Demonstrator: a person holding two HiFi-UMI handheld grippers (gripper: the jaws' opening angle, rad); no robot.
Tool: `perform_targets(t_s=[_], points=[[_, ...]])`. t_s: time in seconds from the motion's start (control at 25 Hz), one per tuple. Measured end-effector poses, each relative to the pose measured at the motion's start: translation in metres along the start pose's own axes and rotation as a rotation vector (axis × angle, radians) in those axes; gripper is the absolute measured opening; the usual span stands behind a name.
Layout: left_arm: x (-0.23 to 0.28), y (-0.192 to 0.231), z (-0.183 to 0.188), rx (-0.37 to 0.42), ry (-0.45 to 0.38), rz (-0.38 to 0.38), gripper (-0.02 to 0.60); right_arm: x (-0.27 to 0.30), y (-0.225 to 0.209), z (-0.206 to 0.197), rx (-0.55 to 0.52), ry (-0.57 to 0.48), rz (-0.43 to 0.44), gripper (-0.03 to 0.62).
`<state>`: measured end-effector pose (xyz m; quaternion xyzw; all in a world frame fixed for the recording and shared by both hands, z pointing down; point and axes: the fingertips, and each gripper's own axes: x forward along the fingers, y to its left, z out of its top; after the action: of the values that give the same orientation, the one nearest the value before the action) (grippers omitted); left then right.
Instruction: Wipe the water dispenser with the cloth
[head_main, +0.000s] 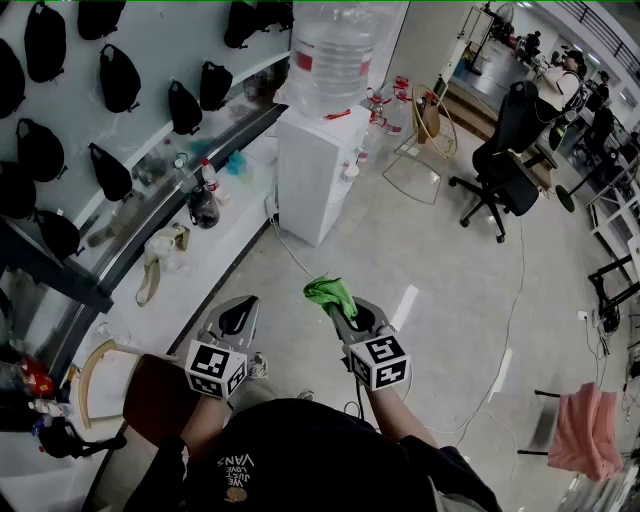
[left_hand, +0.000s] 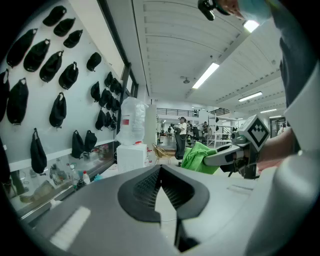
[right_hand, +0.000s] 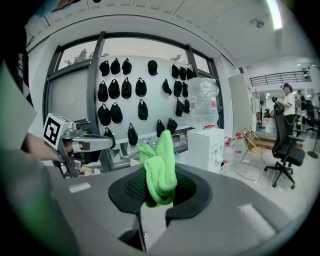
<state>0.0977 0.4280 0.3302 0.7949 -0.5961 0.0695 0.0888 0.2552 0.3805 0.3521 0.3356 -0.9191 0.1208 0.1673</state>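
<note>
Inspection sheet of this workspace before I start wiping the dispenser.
Surface: pale floor.
Job's things: white dispenser stands ahead by the counter, bottle on top; green cloth not yet near it.
Clutter: small bottles on the counter.
Grippers: right tool shut on the cloth; left tool shut, empty.
Cables: white cable across the floor from the dispenser.
Surroundings: black bags on the wall, office chair, people far off.
</note>
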Motion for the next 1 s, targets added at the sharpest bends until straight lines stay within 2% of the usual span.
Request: perform_targets(t_s=[0.24,0.32,0.48,1.0], points=[[0.013,0.008,-0.003,-0.015,-0.002,-0.007,0.002,0.015,-0.003,0.003,0.038,-0.014,0.058,0.091],[0.021,0.017,-0.008,-0.028,0.002,-0.017,0.002,0.027,-0.004,0.004,0.048,-0.012,0.054,0.092],[0.041,0.036,-0.013,-0.054,0.024,-0.066,0.002,0.049,-0.010,0.007,0.080,0.001,0.006,0.092],[0.111,0.143,0.018,0.028,0.039,-0.273,0.002,0.147,-0.018,0.051,0.169,-0.036,-0.192,0.092]])
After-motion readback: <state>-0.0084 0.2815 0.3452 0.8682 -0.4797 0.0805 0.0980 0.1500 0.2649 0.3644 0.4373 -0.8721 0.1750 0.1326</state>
